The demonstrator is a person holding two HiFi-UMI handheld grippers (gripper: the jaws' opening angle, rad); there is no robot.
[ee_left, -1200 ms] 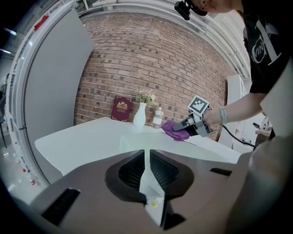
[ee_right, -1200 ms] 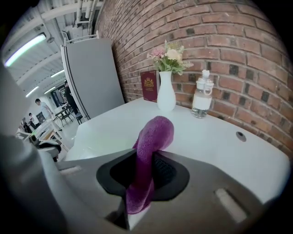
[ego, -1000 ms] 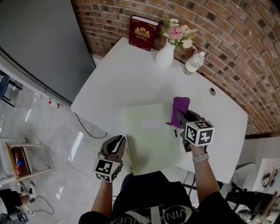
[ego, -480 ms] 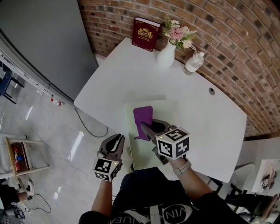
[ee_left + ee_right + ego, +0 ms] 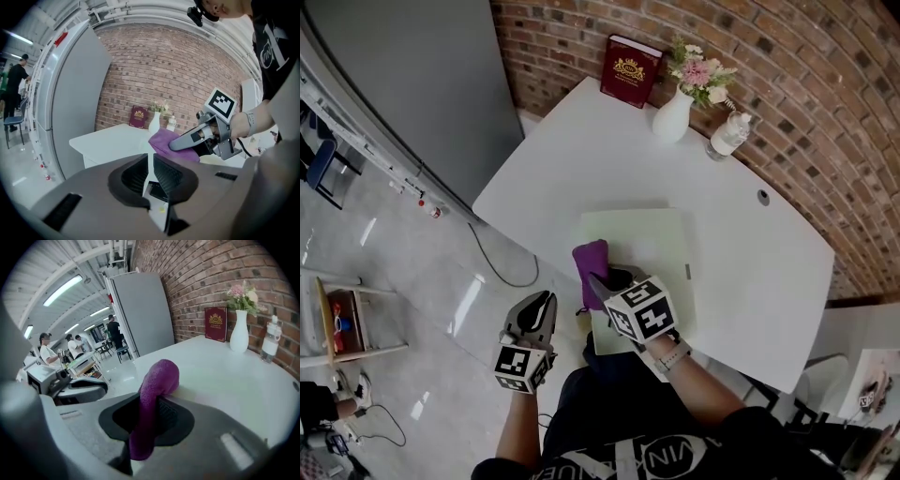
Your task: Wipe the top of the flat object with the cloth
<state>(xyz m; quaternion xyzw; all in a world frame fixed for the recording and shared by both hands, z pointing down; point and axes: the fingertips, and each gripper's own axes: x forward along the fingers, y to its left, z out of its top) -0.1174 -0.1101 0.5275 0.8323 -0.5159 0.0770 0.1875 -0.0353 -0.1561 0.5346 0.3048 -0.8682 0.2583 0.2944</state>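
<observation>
One purple cloth (image 5: 592, 262) in right claw (image 5: 600, 281), on flat object (image 5: 652, 244).

You have two pairs of tongs: the left tongs (image 5: 542, 302) and the right tongs (image 5: 602, 284). There is one white table (image 5: 572, 159) in front of you. Count one pale green flat object (image 5: 649, 234), one purple cloth (image 5: 592, 261), one dark red book (image 5: 631, 70), one white vase (image 5: 672, 117) of flowers, one clear bottle (image 5: 730, 137) and one tall grey cabinet (image 5: 412, 84).
</observation>
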